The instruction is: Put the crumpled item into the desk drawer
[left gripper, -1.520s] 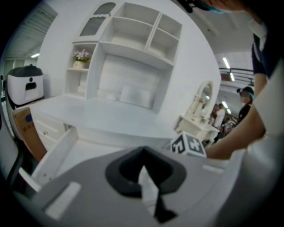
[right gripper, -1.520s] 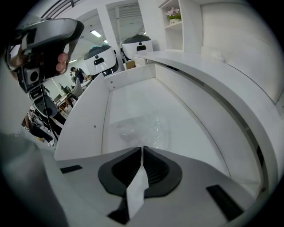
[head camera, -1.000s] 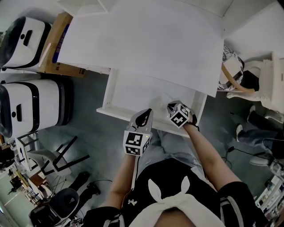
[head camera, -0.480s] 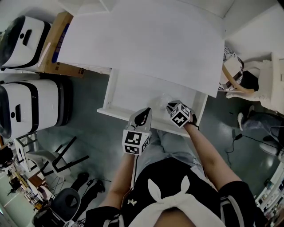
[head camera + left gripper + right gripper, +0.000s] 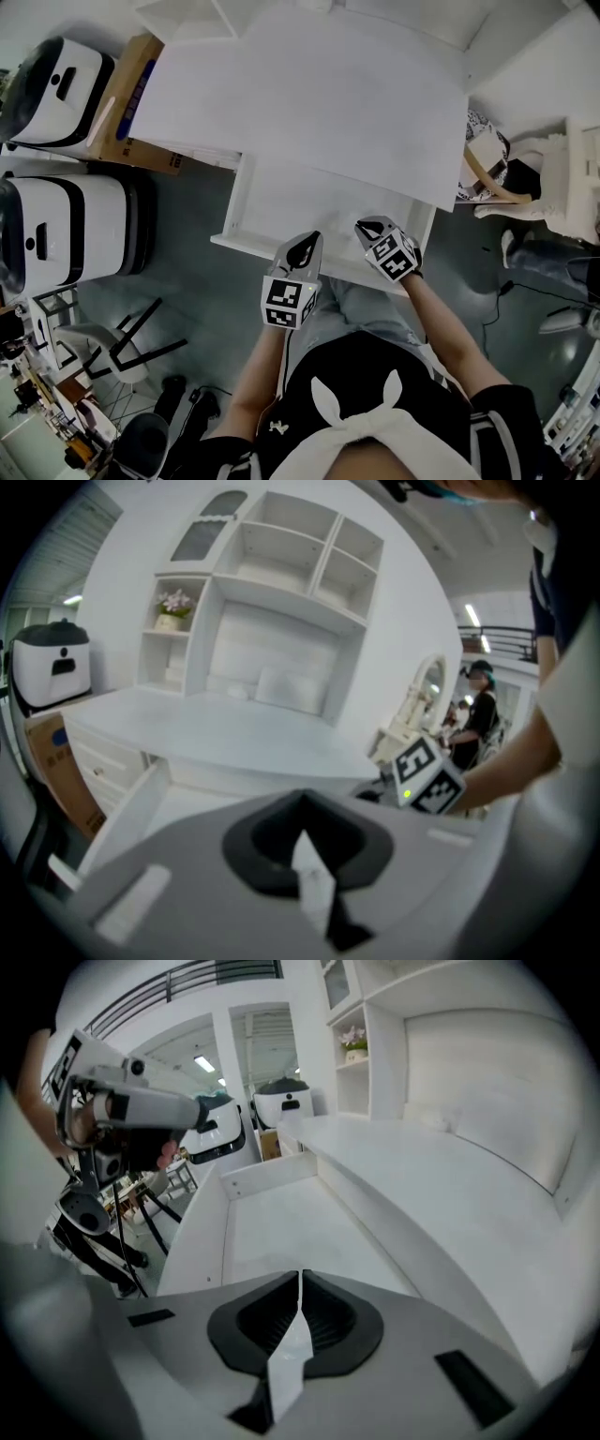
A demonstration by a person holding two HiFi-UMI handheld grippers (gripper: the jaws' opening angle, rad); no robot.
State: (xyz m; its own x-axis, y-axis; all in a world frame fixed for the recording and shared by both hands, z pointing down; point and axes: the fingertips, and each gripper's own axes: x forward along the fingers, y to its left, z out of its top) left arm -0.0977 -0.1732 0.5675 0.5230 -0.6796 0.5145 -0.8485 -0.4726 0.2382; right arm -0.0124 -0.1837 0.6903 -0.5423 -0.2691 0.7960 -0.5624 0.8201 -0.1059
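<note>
The white desk (image 5: pixel 319 94) has its drawer (image 5: pixel 291 192) pulled out toward me, and its pale floor shows bare. My left gripper (image 5: pixel 307 246) is shut, over the drawer's front rim near the middle. My right gripper (image 5: pixel 368 226) is shut too, its tips just inside the drawer's right front part. The right gripper view looks along the drawer (image 5: pixel 281 1218) with nothing lying in it. In the left gripper view the drawer (image 5: pixel 178 803) lies below the desktop, and the right gripper's marker cube (image 5: pixel 422 775) sits to the right. I cannot make out a crumpled item in any view.
Two white wheeled machines (image 5: pixel 66 230) (image 5: pixel 56 66) and a cardboard box (image 5: pixel 131 103) stand left of the desk. A folding chair (image 5: pixel 117 328) is at the lower left. A white shelf unit (image 5: pixel 272 611) rises behind the desktop. A vanity mirror (image 5: pixel 487 159) stands at the right.
The right gripper has drawn back slightly toward me at the drawer's front right. The left gripper has stayed in place, and the view has shifted a little.
</note>
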